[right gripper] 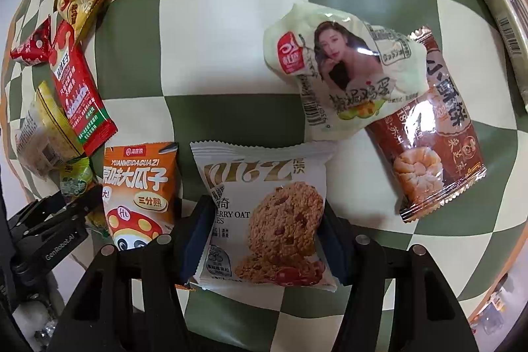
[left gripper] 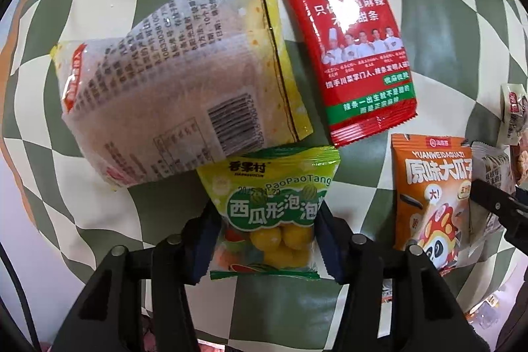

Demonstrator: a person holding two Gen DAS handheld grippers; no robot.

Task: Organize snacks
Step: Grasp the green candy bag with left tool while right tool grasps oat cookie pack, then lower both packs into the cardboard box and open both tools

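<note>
Left gripper (left gripper: 269, 236) clamped on gum bag (left gripper: 270, 207), right gripper (right gripper: 264, 240) clamped on cookie pack (right gripper: 264, 213); both pinched at side edges on checkered cloth (right gripper: 204, 32), presumably for lifting clear of neighbours.

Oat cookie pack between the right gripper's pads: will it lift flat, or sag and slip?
The cookie pack looks puffy with glossy film, so it may slip if squeezed lightly. The right gripper pinches its lower half, so the top may droop. The cookie inside probably crumbles under a hard squeeze.
</note>
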